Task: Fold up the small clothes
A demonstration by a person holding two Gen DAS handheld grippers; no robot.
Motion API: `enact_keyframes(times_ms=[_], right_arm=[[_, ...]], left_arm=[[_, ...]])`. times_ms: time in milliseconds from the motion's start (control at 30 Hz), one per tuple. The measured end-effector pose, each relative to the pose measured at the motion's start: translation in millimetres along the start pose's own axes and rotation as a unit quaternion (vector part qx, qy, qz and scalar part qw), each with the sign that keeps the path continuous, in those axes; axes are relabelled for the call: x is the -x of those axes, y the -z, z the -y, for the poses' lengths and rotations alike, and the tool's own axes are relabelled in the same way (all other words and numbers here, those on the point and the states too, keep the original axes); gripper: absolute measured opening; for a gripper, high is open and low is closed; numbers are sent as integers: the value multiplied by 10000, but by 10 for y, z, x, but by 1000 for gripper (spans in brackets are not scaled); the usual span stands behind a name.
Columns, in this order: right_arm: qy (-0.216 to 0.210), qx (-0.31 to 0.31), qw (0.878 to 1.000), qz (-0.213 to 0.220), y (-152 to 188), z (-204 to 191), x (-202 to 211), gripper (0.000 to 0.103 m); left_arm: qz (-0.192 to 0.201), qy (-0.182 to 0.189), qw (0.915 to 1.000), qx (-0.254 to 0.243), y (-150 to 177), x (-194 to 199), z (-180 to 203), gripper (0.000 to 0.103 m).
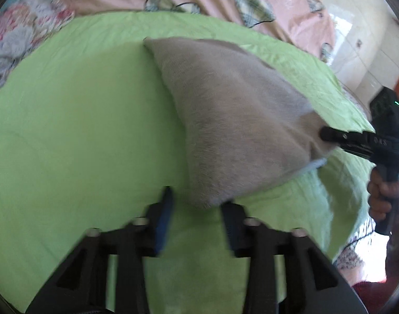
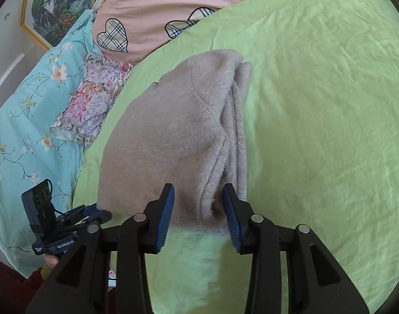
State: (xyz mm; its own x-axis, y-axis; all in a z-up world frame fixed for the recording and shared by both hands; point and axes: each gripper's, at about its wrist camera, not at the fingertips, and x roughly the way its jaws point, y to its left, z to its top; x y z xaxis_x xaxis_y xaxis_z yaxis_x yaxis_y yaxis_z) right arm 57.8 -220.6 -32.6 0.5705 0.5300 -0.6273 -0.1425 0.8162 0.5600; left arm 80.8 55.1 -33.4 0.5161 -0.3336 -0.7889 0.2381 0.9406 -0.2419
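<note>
A beige fleece garment point(image 1: 233, 120) lies folded on a green sheet point(image 1: 81, 130); it also shows in the right wrist view point(image 2: 173, 136). My left gripper point(image 1: 196, 204) is open, and the garment's near corner sits between its jaws. My right gripper point(image 2: 198, 204) is open, with the garment's layered near edge between its fingers. In the left wrist view the right gripper point(image 1: 327, 134) touches the garment's right edge. The left gripper point(image 2: 94, 213) shows at the garment's left corner in the right wrist view.
A pink duvet with plaid hearts point(image 2: 157, 7) lies behind the green sheet point(image 2: 317, 104). A floral cloth point(image 2: 94, 99) and a turquoise flowered quilt point(image 2: 29, 104) lie to the left. A framed landscape picture point(image 2: 60, 2) hangs on the wall.
</note>
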Motion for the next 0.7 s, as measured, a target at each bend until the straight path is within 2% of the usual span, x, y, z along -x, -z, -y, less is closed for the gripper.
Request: enact_keyframes(times_ms=[67,167,200,333,433,600,700], right_arm=[[-19,-58,10000,-2,-9,-10,9,9],[-147,175,9993,311,-11,-128,222,8],[-46,262,9991,322,0,-139,256,8],[660,303,9973,-134,132,46,23,8],[849,340,9956,-185,239,91,-93,8],[976,398,9942,-205,233,51,-93,8],[944,280,9949,-203,223,132,-95,8]], left_arm=[[50,127,9992,370,-25,22,-68,13],[215,65,9980,586,14,120,-35,10],[189,44,9978,636,37,115,-24,10],[-83,154,9946,1025,71,-24,-130,7],[-136,254,9929,1156,72,-17,-159,7],[-193,358,9909,1285,106,-38,-186,7],[-235,366,9926,1132,90,-18,-152,7]])
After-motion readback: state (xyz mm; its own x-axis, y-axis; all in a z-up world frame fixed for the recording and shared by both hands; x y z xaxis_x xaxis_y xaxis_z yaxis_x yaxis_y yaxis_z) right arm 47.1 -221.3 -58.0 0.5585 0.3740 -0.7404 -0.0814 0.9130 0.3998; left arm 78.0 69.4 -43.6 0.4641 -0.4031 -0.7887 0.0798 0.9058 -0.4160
